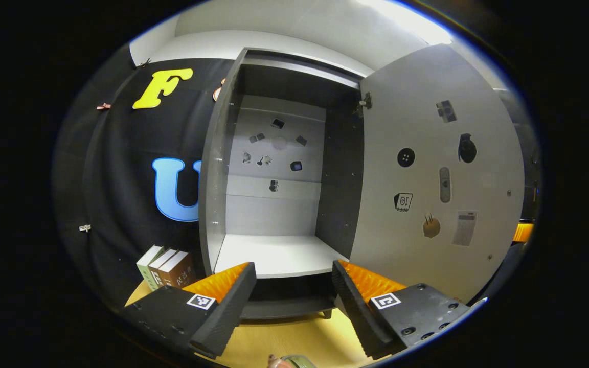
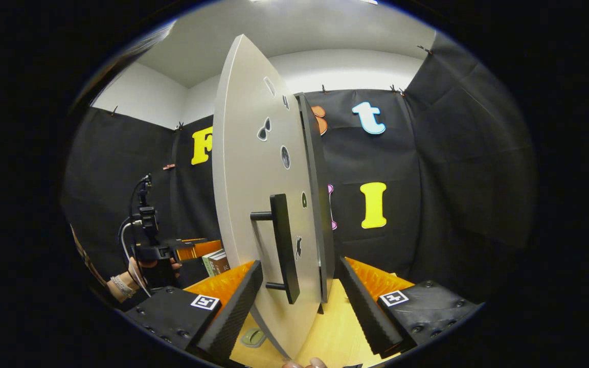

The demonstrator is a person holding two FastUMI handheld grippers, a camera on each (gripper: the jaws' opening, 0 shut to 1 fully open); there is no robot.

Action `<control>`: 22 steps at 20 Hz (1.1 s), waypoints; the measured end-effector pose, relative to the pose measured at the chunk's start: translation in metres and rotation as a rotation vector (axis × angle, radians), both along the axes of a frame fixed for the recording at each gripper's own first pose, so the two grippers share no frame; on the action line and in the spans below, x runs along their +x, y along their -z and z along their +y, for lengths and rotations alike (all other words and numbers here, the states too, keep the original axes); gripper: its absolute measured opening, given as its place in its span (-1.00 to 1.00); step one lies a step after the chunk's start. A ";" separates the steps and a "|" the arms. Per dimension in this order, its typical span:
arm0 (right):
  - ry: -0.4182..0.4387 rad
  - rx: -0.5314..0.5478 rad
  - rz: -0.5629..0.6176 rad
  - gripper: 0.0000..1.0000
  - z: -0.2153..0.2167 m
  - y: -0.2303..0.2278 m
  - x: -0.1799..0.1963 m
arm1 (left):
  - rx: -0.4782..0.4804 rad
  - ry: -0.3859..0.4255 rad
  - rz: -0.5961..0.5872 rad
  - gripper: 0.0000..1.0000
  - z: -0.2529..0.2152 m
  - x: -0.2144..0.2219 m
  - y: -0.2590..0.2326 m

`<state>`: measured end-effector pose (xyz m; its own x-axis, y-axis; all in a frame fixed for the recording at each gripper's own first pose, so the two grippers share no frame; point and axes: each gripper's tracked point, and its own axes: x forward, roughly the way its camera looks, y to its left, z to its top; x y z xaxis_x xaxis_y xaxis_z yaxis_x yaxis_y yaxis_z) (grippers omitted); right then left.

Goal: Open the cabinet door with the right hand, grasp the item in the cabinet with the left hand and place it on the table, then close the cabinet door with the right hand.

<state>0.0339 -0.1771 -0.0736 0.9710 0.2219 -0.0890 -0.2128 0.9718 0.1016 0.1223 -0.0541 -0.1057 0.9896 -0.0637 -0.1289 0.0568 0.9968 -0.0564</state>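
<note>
Both tongs spread: right tongs straddle the open cabinet door, handle between.

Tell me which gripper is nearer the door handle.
Right. The right gripper sits at the handle, jaws open either side of it and the door. The left gripper faces the open cabinet, off the handle.
</note>
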 end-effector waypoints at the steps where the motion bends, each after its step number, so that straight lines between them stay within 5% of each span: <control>1: 0.012 -0.015 -0.002 0.95 0.002 0.000 -0.002 | -0.007 0.005 0.002 0.84 0.003 -0.004 -0.001; 11: -0.042 -0.030 0.018 0.95 0.099 0.010 0.011 | -0.014 -0.006 0.022 0.89 0.072 -0.039 -0.003; 22: -0.166 0.032 0.021 0.95 0.226 0.029 0.061 | 0.071 -0.143 0.045 0.89 0.180 -0.118 -0.021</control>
<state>0.0952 0.0494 -0.1022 0.9188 0.3822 -0.0991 -0.3677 0.9197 0.1376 0.0042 0.1263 -0.0848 0.9810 0.0883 -0.1728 -0.0869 0.9961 0.0156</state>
